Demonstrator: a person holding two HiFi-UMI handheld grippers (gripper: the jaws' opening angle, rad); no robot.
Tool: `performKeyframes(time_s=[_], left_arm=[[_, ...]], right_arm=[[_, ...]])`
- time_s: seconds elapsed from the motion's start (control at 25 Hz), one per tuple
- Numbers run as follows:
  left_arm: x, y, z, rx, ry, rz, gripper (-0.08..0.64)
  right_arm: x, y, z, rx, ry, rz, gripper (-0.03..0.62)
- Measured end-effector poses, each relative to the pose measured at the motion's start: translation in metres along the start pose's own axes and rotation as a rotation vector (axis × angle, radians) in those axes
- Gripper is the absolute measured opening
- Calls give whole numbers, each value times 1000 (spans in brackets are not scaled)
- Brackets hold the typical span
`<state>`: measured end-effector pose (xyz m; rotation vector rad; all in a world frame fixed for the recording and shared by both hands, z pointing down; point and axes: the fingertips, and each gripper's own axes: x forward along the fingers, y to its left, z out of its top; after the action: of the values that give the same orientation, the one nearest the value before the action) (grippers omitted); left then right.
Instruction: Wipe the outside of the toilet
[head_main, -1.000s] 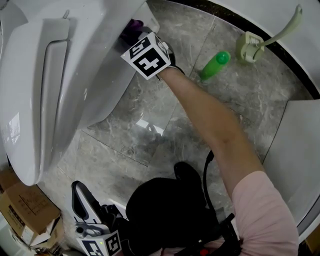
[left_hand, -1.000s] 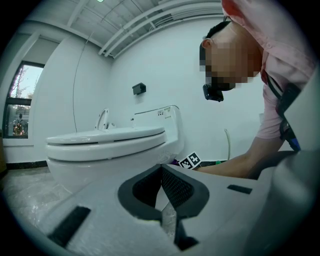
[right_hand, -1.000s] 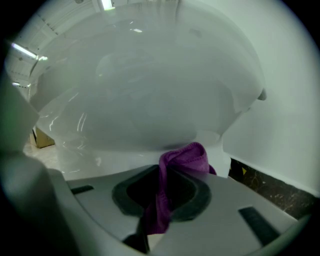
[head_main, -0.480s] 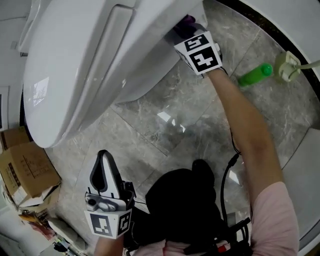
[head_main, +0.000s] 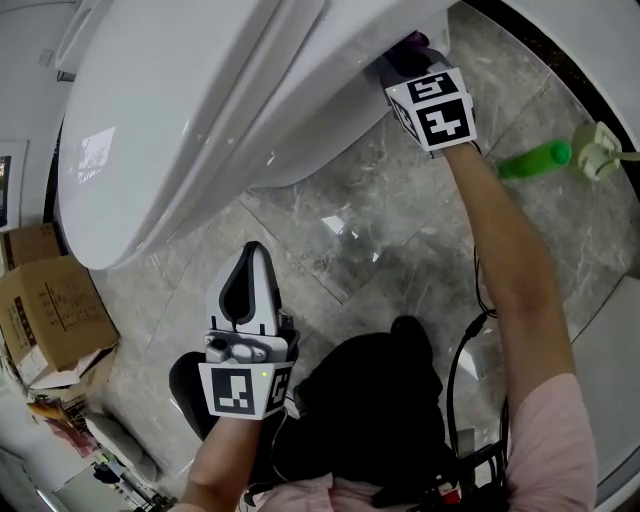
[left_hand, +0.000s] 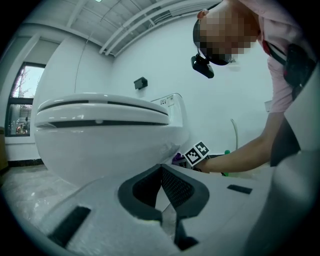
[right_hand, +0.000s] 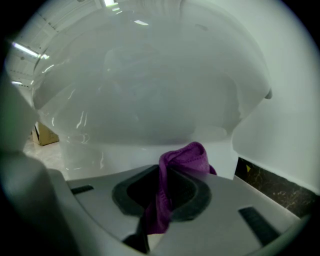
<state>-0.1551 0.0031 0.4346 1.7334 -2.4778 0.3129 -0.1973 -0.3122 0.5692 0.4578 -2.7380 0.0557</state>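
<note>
In the head view the toilet (head_main: 200, 100) is filling the upper left, its back end running off the frame. Its bulging side is hiding the tips of the right tongs (right_hand: 162, 172), so only the marker cube and a scrap of purple cloth (head_main: 415, 42) are showing there. The right gripper view is making it plain: the tongs are clamping the cloth (right_hand: 182, 160), which is bunching up above the pads and lying close against the lower outside of the bowl. Whether it is actually pressing on the porcelain cannot be told.

The left tongs (head_main: 255, 255) are hanging low beside the bowl, well apart from it, with the pads meeting and nothing between them (left_hand: 161, 170).

A green bottle (head_main: 535, 160) is lying on its side on the floor (head_main: 380, 230). Next to it a pale object (head_main: 603, 148) is being cut by the frame edge and is too partial to name.

The floor is showing as glossy grey marbled tiles, with a dark strip running along the base of the white wall (head_main: 600, 40). A cardboard box (head_main: 45, 310) is sitting at the left edge, and a window (left_hand: 20, 107) is showing in the left gripper view.
</note>
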Motion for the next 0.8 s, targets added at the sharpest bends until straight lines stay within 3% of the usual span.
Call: performKeyframes(time_s=[0.48,0.8], left_arm=[[34,8,-22,-77,-12,45,8],[40,8,-23,-83,-12,50,8]], right_arm=[[0,4,-5,1,8,-11,55],[-2,32,-5,19,8,43,55]])
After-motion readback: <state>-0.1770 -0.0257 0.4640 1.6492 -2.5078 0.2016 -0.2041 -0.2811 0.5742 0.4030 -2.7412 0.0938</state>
